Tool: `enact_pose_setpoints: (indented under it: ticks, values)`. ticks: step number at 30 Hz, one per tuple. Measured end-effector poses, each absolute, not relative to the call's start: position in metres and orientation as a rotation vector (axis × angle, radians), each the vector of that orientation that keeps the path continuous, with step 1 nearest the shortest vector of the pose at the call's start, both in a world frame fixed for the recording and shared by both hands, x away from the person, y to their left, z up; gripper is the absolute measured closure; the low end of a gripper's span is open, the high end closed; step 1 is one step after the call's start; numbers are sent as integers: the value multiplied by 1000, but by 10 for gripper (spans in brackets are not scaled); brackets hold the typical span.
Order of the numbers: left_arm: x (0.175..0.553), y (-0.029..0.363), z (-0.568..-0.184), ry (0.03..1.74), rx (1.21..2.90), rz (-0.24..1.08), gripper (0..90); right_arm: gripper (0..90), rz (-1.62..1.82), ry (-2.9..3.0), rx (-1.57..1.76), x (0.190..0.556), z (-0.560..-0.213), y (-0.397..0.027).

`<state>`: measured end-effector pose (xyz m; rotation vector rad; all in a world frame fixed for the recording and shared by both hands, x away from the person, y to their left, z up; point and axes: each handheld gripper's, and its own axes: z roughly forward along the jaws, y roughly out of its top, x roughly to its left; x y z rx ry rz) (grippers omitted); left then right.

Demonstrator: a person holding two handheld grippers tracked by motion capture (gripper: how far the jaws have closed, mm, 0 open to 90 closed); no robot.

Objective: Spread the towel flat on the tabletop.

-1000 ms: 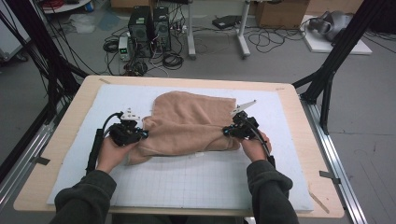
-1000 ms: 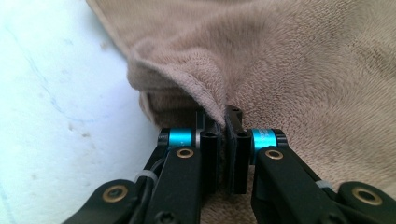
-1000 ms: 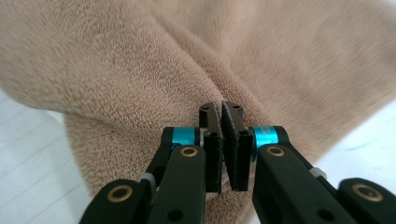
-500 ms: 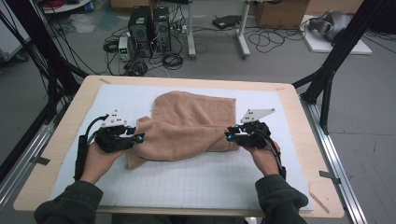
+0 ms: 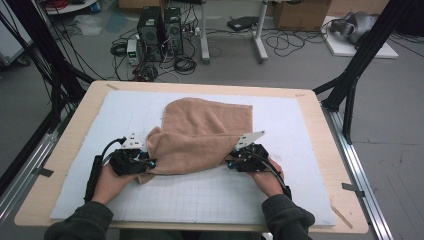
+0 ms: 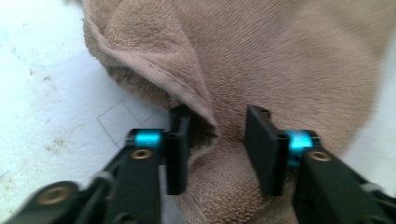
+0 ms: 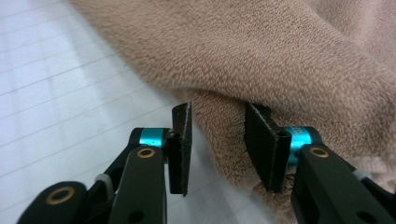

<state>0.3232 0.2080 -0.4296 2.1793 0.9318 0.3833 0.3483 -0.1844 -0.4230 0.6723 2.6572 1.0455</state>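
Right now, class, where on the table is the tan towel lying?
In the high view the tan towel lies folded at the middle of the white gridded mat, its near edge between the left gripper and the right gripper.

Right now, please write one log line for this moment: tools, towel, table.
left tool: just opened, towel fold between jaws | right tool: just opened at towel edge | towel: half folded on white mat

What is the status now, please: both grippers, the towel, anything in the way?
Left gripper and right gripper: jaws just opened, towel edge between them, not pinched. Towel lies folded on white mat. Nothing in the way.
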Motion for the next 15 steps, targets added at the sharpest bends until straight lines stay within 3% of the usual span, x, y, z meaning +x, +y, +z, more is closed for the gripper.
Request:
enact_pose_setpoints:
  ticks: [7, 15]
  values:
    - [322, 203, -431, 933, 2194, 384, 792, 826, 1036, 2643, 668, 355, -426, -183]
    - [306, 210, -403, 881, 2141, 459, 838, 843, 1117, 2606, 641, 341, -404, -197]
